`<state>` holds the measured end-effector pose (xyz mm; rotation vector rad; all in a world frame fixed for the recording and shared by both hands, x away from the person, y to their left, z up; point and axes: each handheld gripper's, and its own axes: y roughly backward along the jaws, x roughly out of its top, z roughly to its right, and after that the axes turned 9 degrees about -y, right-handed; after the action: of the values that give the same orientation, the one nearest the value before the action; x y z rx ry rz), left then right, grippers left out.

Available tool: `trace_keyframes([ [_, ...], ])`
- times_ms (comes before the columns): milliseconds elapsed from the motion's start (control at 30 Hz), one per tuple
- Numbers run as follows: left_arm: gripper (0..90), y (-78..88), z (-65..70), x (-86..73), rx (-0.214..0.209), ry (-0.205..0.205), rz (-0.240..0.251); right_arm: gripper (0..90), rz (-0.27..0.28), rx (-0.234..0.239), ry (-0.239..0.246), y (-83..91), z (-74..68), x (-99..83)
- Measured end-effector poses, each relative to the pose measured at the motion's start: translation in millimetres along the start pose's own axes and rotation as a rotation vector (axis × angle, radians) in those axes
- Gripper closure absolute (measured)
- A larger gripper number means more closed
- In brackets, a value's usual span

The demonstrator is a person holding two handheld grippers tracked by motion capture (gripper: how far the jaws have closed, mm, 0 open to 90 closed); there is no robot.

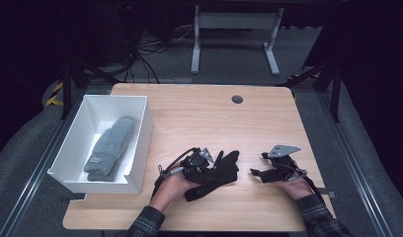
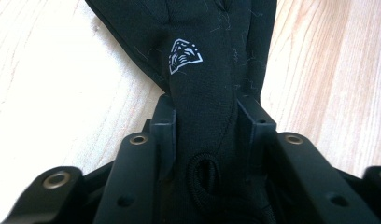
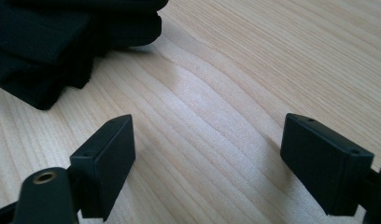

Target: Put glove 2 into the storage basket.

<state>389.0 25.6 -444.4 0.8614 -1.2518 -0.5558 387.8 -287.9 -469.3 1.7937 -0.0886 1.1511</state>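
The left hand-held gripper (image 2: pixel 205 121) has clamped the cuff of the black fabric glove (image 1: pixel 220 173) lying on the wooden tabletop (image 1: pixel 199 118), while the right hand-held gripper (image 3: pixel 207 149) waits wide open and empty; lifting it toward the white box (image 1: pixel 140 143) likely comes next.

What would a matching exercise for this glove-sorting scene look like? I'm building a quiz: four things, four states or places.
Things:
1. grey gloves
2. black glove
3. left gripper
4. right gripper

States:
A. open over bare wood
B. lying in the white box
C. shut on fabric
D. pinched at its cuff, on the table

Pairs: 1-B, 2-D, 3-C, 4-A
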Motion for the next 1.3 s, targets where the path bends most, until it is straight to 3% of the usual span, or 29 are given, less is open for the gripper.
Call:
trace_keyframes([
  [167, 66.8, 15.7, 1.9, 4.1, 0.016, 0.024, 0.030, 18.6, -0.001, 0.000, 0.000, 0.1, 0.0, 0.0],
  [533, 66.8, 73.4, -2.8, 11.9, 0.088, 0.096, 0.067, 18.6, 0.000, -0.001, -0.001, 0.0, -0.1, 0.0],
  [733, 66.8, 108.1, -9.8, 16.0, 0.118, 0.126, 0.111, 18.6, 0.000, -0.001, -0.001, 0.0, -0.1, 0.0],
  [967, 66.9, 138.9, -20.1, 17.3, 0.166, 0.150, 0.128, 18.5, 0.000, -0.001, -0.001, -0.1, -0.1, 0.0],
  [1100, 67.0, 167.1, -32.4, 12.2, 0.232, 0.186, 0.144, 18.5, 0.000, -0.001, -0.001, 0.0, -0.1, 0.0],
  [1300, 67.1, 188.9, -43.3, 0.8, 0.276, 0.230, 0.148, 18.4, 0.000, -0.001, -0.002, -0.1, -0.1, 0.0],
])
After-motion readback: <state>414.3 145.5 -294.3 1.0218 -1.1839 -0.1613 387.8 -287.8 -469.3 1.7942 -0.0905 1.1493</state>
